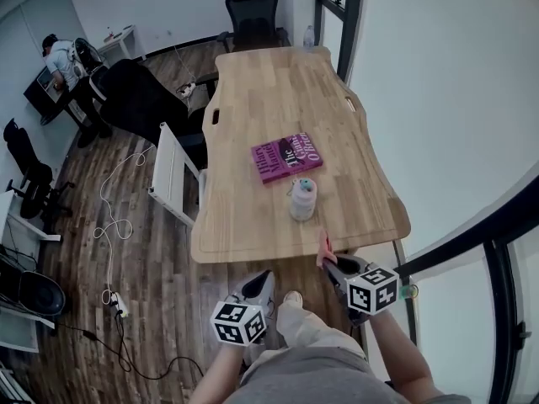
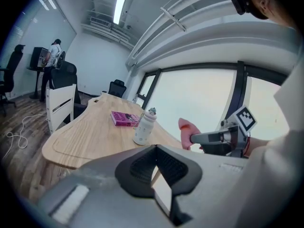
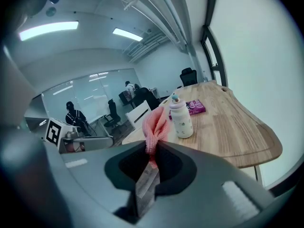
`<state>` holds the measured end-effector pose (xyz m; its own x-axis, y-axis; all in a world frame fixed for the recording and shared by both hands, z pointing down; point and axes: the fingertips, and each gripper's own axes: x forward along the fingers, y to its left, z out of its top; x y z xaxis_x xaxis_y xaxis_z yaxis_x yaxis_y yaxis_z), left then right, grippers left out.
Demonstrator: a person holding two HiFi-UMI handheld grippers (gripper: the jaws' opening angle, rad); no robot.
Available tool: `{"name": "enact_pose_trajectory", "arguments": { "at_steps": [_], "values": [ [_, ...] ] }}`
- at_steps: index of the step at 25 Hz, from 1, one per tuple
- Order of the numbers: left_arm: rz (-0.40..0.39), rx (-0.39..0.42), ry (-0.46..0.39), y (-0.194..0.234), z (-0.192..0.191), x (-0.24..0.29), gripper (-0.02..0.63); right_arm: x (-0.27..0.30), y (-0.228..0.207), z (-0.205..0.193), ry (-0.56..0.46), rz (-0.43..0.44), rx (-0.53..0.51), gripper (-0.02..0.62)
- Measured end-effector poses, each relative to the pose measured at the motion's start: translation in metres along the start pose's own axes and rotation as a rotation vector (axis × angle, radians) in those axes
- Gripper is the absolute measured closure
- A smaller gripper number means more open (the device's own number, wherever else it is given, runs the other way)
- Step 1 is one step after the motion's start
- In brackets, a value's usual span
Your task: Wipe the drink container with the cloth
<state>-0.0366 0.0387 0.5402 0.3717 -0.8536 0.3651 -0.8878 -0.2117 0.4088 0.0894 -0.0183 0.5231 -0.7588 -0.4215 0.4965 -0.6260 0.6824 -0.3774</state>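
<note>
Cloth [image 3: 156,123] is pinched in my right gripper [image 1: 328,263], pink fold poking past the jaws; my left gripper [image 1: 263,283] is clenched, empty. Drink container [image 1: 302,199] stands upright near the table [image 1: 253,249] edge, well ahead and unheld; I judge 1 hard sideways wipe could topple it.

a light wooden table [image 1: 253,108] with rounded corners fills the middle of the head view, running from upper centre down toward lower centre. a magenta book [image 1: 286,157] lies flat on it, right of centre and slightly askew. just below the book in the frame, the drink container [image 1: 302,199], a white bottle, stands upright near the table's lower right edge. the table stands on a dark plank floor [image 1: 152,251], where a white cable [image 1: 109,217] trails at left.
</note>
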Motion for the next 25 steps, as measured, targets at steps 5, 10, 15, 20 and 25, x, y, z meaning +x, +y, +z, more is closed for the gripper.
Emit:
{"name": "enact_pose_trajectory", "arguments": {
  "at_steps": [5, 10, 15, 20, 25],
  "values": [
    [0.023, -0.010, -0.023, -0.020, -0.019, -0.029, 0.604, -0.035, 0.037, -0.025, -0.046, 0.020, -0.015, 0.557],
    [0.038, -0.016, -0.037, -0.040, -0.035, -0.061, 0.604, -0.056, 0.067, -0.051, -0.052, 0.038, -0.076, 0.557],
    [0.049, -0.022, -0.055, -0.050, -0.046, -0.083, 0.604, -0.066, 0.087, -0.066, -0.061, 0.061, -0.091, 0.557],
    [0.061, -0.027, -0.051, -0.051, -0.054, -0.092, 0.604, -0.069, 0.090, -0.071, -0.062, 0.058, -0.100, 0.557],
    [0.059, -0.018, -0.060, -0.052, -0.048, -0.093, 0.604, -0.070, 0.092, -0.067, -0.069, 0.038, -0.152, 0.565]
  ]
}}
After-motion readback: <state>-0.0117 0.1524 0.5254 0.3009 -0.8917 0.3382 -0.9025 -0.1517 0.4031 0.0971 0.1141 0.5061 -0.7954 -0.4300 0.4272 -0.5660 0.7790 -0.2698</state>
